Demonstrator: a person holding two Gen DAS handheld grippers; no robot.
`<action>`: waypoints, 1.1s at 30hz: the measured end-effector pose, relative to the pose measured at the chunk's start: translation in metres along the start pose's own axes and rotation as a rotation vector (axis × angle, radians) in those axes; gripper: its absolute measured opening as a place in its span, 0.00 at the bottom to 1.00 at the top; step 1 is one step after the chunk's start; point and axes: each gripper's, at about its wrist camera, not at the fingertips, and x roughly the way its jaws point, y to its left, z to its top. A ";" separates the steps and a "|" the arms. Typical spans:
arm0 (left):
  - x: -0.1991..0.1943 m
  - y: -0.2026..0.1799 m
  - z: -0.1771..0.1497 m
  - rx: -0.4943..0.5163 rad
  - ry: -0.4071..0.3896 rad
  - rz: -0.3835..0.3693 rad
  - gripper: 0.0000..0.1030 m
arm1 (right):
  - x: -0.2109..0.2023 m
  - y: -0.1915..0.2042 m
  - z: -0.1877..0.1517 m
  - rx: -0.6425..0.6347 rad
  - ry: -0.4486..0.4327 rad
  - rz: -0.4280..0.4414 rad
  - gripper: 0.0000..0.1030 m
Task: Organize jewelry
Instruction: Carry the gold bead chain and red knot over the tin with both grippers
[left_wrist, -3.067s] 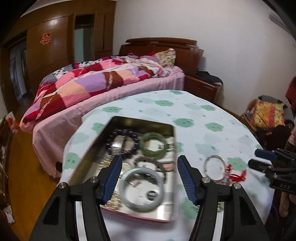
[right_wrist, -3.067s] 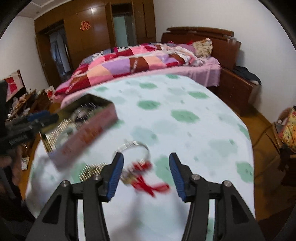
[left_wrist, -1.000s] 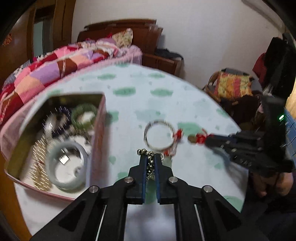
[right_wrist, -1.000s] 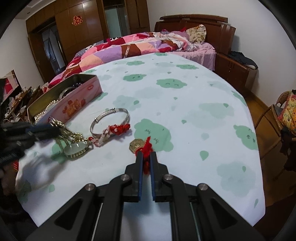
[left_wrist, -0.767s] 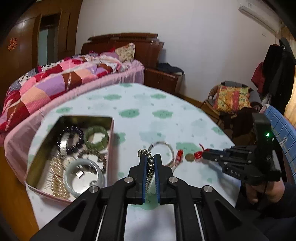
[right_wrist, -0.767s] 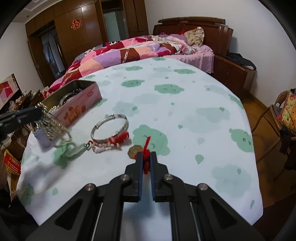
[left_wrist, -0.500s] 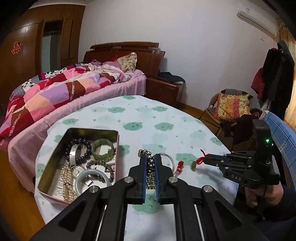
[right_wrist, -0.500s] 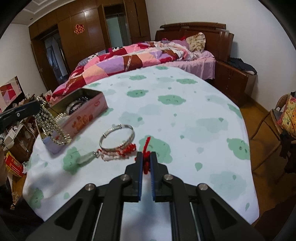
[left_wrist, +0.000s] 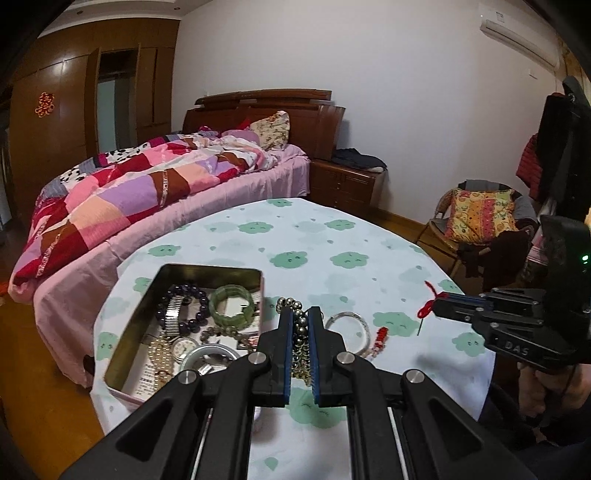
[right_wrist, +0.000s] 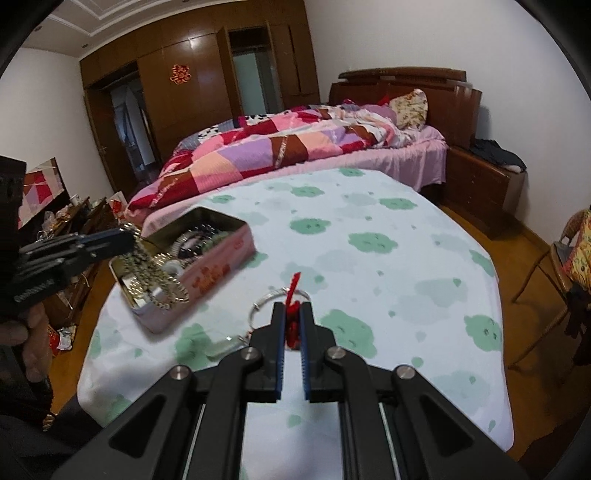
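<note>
A bed (left_wrist: 155, 184) with a patchwork quilt stood beyond the far left side of the desk (left_wrist: 332, 236), which wore a white cloth printed with green clouds. On the left part of the desk lay an open metal tin (left_wrist: 155, 321) with pink outer walls; inside it were a dark bead bracelet (left_wrist: 192, 295), a green bangle (left_wrist: 232, 304), a small watch (left_wrist: 181, 347) and a pale bangle (left_wrist: 210, 352).

The left gripper (left_wrist: 300, 334) was held level above the near edge of the desk, just right of the tin, its fingers (left_wrist: 284, 343) drawn narrow and clamped on a metal bead chain (left_wrist: 297, 325). In the right wrist view the chain (right_wrist: 155, 273) hung in loops from that gripper's tips, in front of the near end of the tin (right_wrist: 207, 266).

The right gripper (right_wrist: 291, 325) pointed forward over the near middle of the desk, raised clear of the cloth, its fingers (right_wrist: 277, 332) nearly closed and pinching a red cord (right_wrist: 293, 314). From the left wrist view the right gripper (left_wrist: 439, 301) reached in from the right with the red cord (left_wrist: 428, 304) looped at its tips.

A silver bangle (left_wrist: 349, 325) lay on the cloth between the two grippers, with a small red tassel (left_wrist: 380, 338) just right of it. A pale pendant (right_wrist: 221, 345) rested on the cloth to the near left of the bangle (right_wrist: 266, 299).
</note>
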 end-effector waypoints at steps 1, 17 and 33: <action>0.000 0.002 0.000 -0.001 0.000 0.008 0.06 | 0.000 0.003 0.003 -0.004 -0.005 0.005 0.10; -0.007 0.039 0.007 -0.057 -0.027 0.094 0.06 | 0.016 0.048 0.042 -0.073 -0.052 0.101 0.10; -0.003 0.102 0.002 -0.173 -0.039 0.178 0.06 | 0.055 0.100 0.062 -0.142 -0.021 0.216 0.10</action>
